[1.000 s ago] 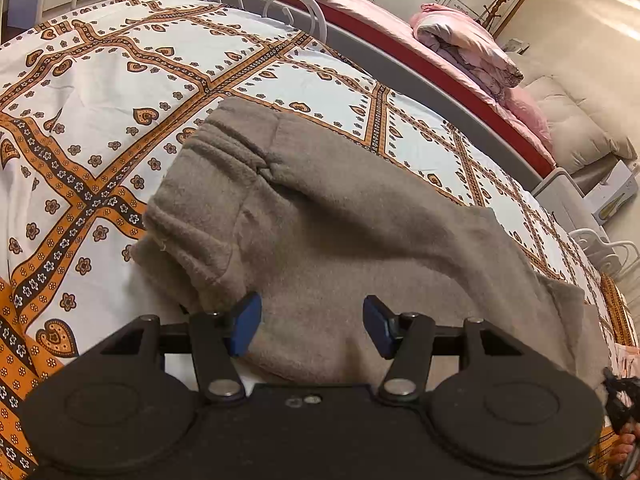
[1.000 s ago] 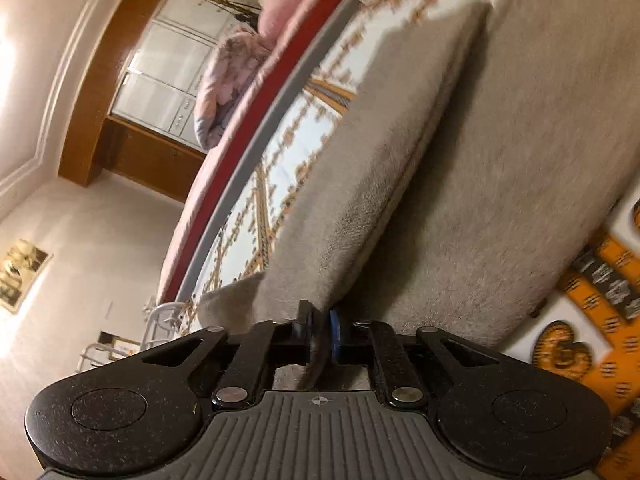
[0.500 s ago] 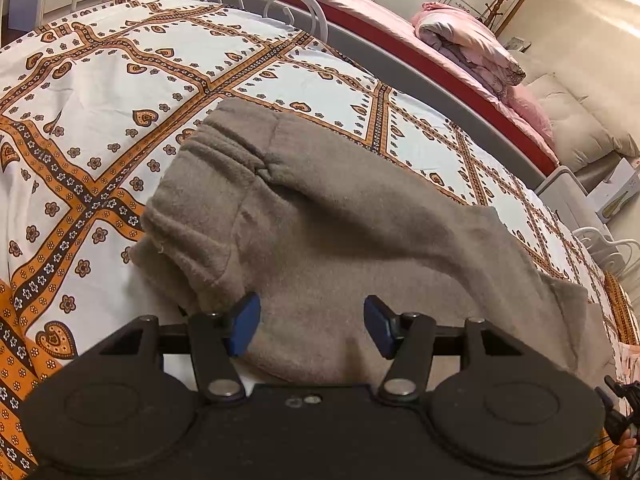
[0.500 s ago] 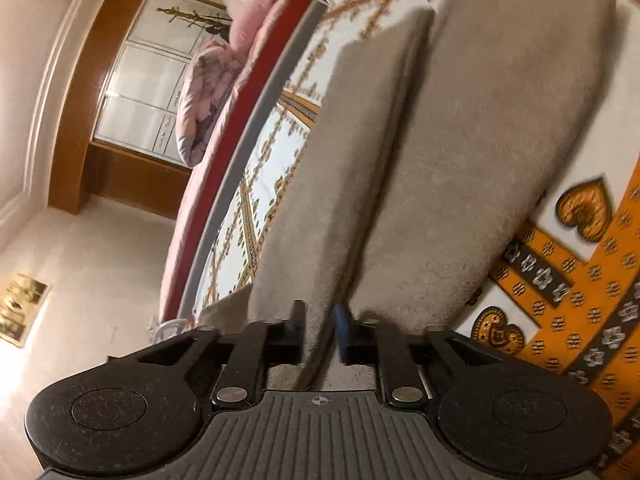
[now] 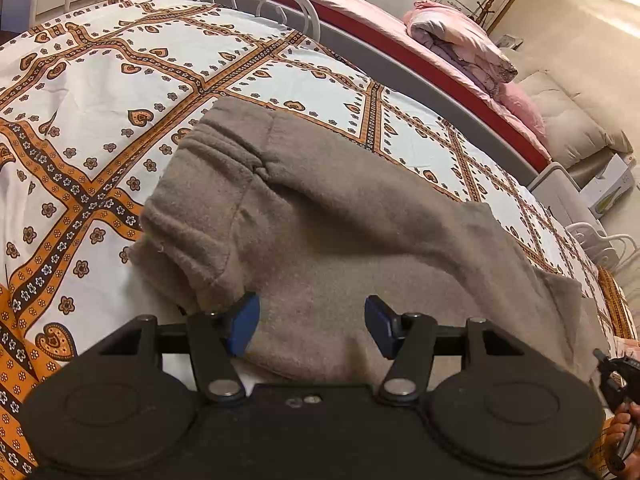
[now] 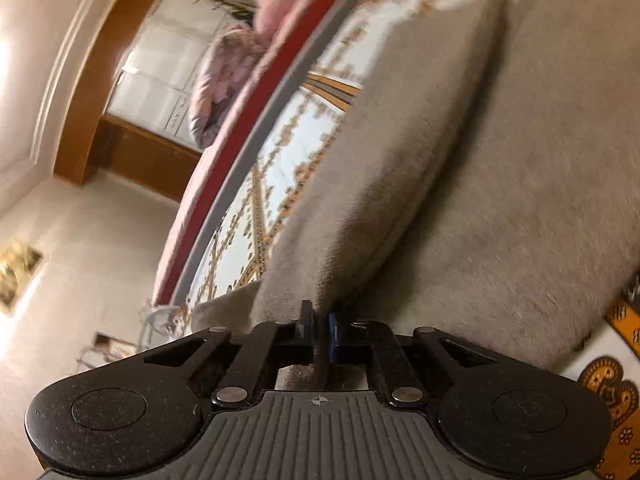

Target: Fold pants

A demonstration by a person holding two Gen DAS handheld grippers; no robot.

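Room, left wrist view: a bed covered by a white sheet [image 5: 100,92] with orange heart-and-flower bands is seen, with white cabinets behind it and a second bed with a red and grey edge alongside.
Bedding: a pink quilt [image 5: 460,44] is seen bundled on the far bed.
Pants: the grey fleece pants [image 5: 340,220] are laid flat on the sheet, waistband toward the left, legs running off to the right.
Left gripper: the left gripper [image 5: 311,322] is held over the near edge of the pants, its blue pads standing apart with fabric below and between them; nothing is pinched.
Right edge: a hand [image 5: 624,432] holding a black tool is glimpsed at the lower right corner.
Room, right wrist view: the picture is tilted and blurred; a wooden frame, pale cabinets and cream floor are seen at left.
Pants, right wrist view: the pants [image 6: 500,180] fill the right side, with a raised fold running toward the gripper.
Right gripper: the right gripper [image 6: 320,330] has just been closed, and its pads are clamped on the near end of that fold.
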